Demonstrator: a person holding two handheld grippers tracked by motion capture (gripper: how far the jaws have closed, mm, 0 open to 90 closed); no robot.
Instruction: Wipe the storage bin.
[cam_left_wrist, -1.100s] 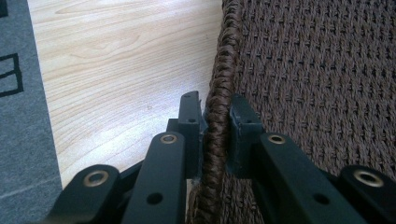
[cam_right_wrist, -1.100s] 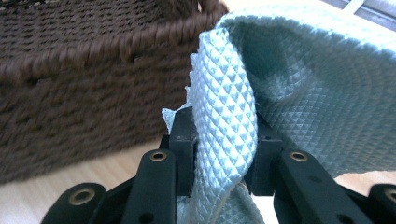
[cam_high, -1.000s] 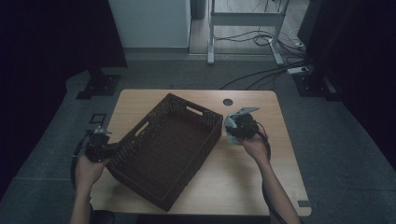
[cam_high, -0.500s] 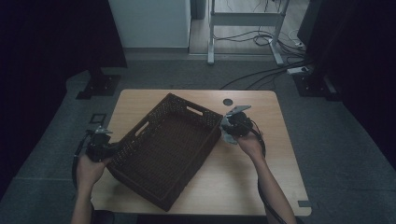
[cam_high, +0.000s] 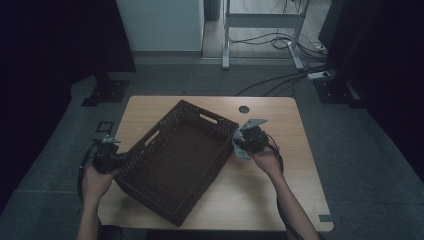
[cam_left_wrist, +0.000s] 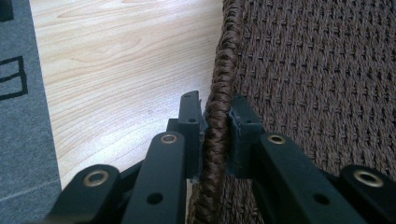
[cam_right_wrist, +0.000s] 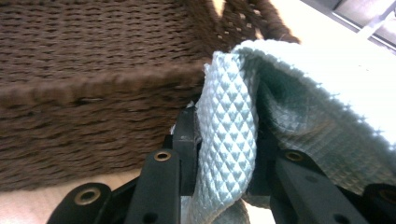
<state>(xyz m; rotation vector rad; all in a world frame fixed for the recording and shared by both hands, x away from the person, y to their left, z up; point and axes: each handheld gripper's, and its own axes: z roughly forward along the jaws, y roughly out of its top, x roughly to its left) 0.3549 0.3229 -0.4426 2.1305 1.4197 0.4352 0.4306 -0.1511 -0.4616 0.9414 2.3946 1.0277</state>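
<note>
1. Left gripper (cam_left_wrist: 215, 140) pinches the braided rim of the basket (cam_high: 175, 160), steadying it on the table (cam_high: 280, 200)
2. Right gripper (cam_right_wrist: 226, 140) clamps a pale cloth (cam_right_wrist: 233, 140) just beside the basket's outer wall (likely wiping it)
3. Next, probably: press cloth against the weave

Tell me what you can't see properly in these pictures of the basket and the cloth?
- Basket floor, right gripper view: hidden behind the near wall.
- Cloth in the right gripper, right gripper view: its lower end is cut off by the bottom edge and its right side is washed out by glare; high view: too small to tell its shape.
- Left gripper on the basket rim, high view: jaws too dark and small to make out.
</note>
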